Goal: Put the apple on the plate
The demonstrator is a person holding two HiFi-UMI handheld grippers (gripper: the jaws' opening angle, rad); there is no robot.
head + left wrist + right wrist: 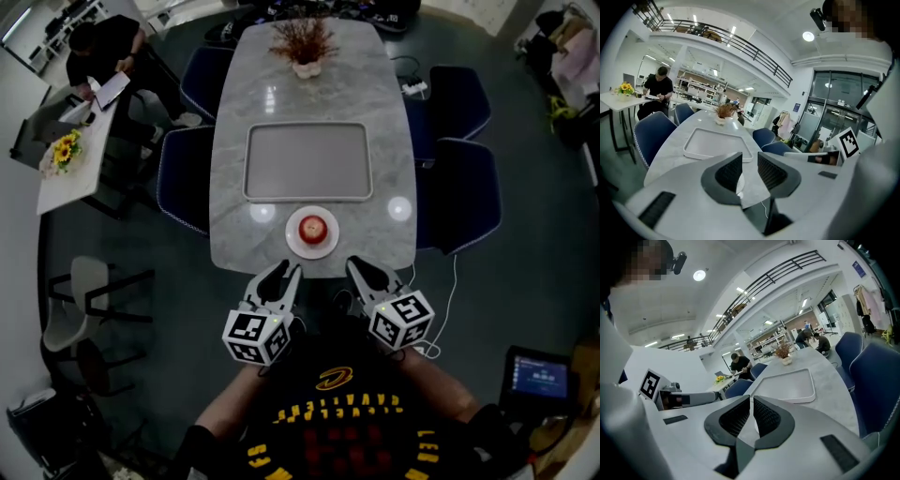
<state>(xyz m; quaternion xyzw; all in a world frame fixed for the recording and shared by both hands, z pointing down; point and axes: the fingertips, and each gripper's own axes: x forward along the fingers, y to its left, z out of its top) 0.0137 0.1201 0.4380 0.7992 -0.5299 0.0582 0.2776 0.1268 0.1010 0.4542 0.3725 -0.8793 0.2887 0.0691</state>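
Observation:
A red apple sits on a small white plate at the near edge of the marble table. Both grippers hang just short of that edge, apart from the plate. My left gripper is to the plate's near left, and its jaws leave only a narrow slit with nothing in it. A sliver of the plate shows through the slit. My right gripper is to the near right, its jaws nearly touching and empty. The apple is hidden in both gripper views.
A large white tray lies mid-table beyond the plate, and a potted dried plant stands at the far end. Blue chairs flank the table. A seated person works at a side desk on the far left.

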